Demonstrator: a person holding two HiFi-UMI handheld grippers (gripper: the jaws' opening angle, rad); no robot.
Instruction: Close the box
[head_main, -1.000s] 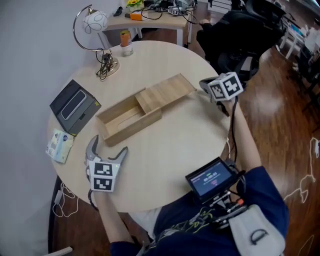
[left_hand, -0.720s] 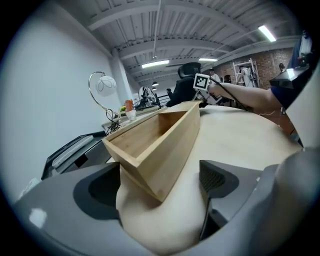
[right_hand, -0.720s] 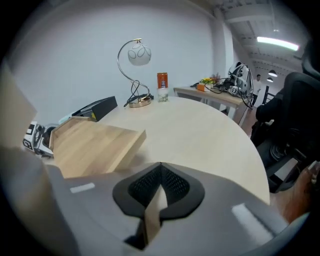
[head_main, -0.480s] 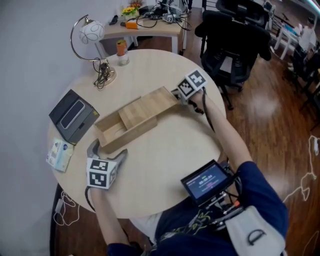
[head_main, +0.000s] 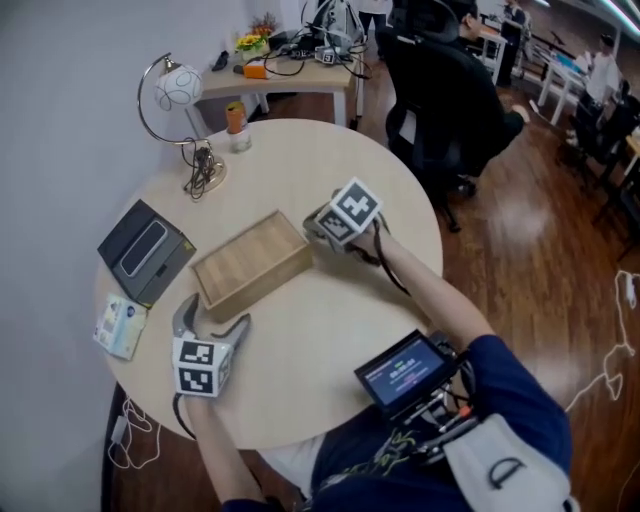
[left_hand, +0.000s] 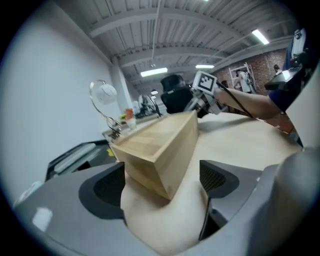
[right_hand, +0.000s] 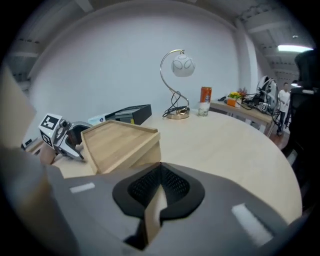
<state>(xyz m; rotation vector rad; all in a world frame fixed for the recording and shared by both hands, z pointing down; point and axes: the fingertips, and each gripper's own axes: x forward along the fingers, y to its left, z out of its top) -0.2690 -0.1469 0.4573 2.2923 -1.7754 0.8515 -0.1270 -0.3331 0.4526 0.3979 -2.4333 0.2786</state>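
The pale wooden box (head_main: 250, 263) lies on the round table (head_main: 330, 330), its sliding lid drawn fully over it. My right gripper (head_main: 318, 227) sits at the box's right end, jaws shut and touching that end. In the right gripper view the box (right_hand: 120, 142) is just beyond the shut gripper (right_hand: 159, 172). My left gripper (head_main: 210, 322) rests open at the box's near left corner. In the left gripper view that corner of the box (left_hand: 160, 145) points in between the open gripper (left_hand: 162, 172) jaws, with a gap on each side.
A globe lamp (head_main: 175, 90), an orange bottle (head_main: 235, 118) and a small glass (head_main: 241, 141) stand at the table's far edge. A dark grey case (head_main: 147, 250) and a tissue pack (head_main: 120, 325) lie left. An office chair (head_main: 440, 90) stands beyond the table.
My right gripper has travelled left across the table, sliding the lid over the open box until it covers it. The left gripper has stayed at the near left corner.
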